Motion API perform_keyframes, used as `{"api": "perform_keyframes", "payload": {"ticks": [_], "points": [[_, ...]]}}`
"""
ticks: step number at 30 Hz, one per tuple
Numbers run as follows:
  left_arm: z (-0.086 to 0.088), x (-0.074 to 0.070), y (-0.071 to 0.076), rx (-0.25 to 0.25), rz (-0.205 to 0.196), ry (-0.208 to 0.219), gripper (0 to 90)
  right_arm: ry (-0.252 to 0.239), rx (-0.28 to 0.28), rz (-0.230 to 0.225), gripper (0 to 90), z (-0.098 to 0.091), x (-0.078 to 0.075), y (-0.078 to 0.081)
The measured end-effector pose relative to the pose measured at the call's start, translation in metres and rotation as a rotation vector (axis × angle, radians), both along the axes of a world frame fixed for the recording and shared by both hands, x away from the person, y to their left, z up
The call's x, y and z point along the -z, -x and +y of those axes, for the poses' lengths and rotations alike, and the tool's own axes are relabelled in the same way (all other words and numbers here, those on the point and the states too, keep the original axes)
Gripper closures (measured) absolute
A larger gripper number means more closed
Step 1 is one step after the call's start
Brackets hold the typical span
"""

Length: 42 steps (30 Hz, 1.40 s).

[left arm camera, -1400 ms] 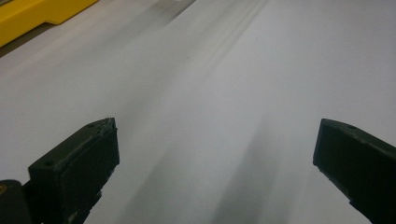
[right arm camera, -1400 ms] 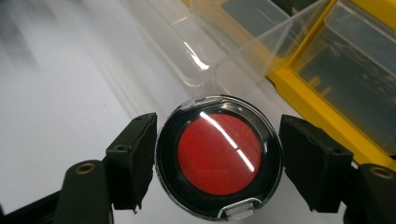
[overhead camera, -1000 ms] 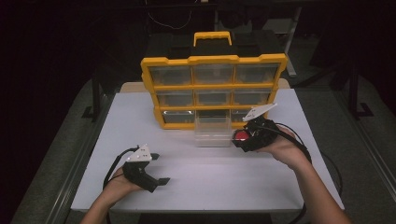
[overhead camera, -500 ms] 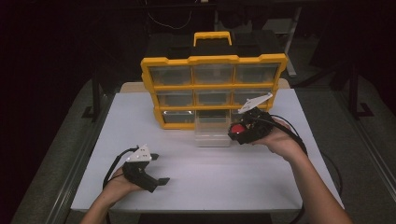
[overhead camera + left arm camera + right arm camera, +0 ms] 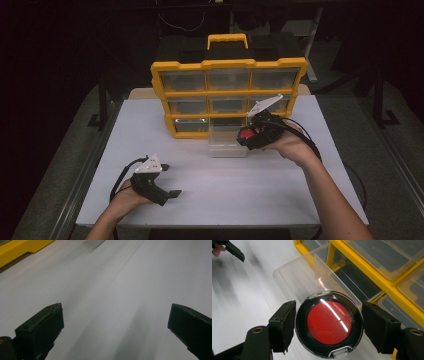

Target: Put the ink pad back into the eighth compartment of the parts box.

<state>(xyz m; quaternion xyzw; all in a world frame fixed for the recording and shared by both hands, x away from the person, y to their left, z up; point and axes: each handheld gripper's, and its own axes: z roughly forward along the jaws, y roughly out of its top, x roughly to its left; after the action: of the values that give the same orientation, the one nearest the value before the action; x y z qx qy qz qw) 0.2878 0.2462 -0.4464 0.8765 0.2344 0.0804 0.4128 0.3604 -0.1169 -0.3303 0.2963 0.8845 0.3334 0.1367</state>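
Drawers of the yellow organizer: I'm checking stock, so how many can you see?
9: eight sit closed in the organizer three rows; the ninth drawer, from the bottom middle slot, is pulled out onto the table.

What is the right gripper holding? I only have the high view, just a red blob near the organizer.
Observer: A round compact, red centre under a clear lid, black rim. The right gripper has a pad pressed on each side of it.
Operator: Where is it relative to the pulled-out drawer?
Observer: In the right gripper view the clear drawer lies just beyond the compact and looks empty.
Operator: Left gripper?
Observer: The left gripper has its jaws wide apart with nothing between them, just white table beneath.
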Motion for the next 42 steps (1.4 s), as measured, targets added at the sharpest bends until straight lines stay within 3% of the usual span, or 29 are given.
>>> {"api": "perform_keyframes", "payload": {"ticks": [19,42], "points": [[0.001,0.001,0.000,0.000,-0.003,0.007,0.0,-0.007,-0.030,0.001,28.8,0.024,0.003,-0.011],[0.002,0.001,0.000,-0.003,0.001,0.012,0.0,-0.029,-0.040,-0.003,28.7,0.046,0.023,-0.024]]}}
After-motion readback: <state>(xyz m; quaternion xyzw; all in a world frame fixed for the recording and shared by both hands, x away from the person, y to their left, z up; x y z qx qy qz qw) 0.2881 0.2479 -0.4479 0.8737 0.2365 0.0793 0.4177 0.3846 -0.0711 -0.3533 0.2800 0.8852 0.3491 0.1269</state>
